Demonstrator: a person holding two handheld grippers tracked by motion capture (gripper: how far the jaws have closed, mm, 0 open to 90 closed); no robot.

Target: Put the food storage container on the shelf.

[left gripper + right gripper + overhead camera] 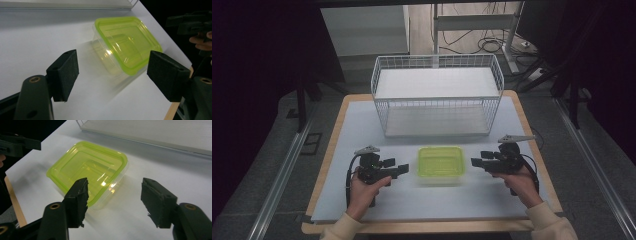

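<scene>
High view: your clear plastic box with lime-green lid [441,165] sits lower centre, between left gripper [401,170] and right gripper [476,162], short of the white wire basket [437,95] | Left gripper view: jaws wide, box untouched, slightly blurred | Right gripper view: jaws wide, nothing gripped; pickup probably all ahead.

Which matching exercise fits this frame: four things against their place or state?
1 container
2 wire basket
3 left gripper
4 right gripper

A open, on the container's right in the high view
B white, at the table's far side
C green lid, between the grippers
D open, on the container's left in the high view

Pairs: 1-C, 2-B, 3-D, 4-A
</scene>
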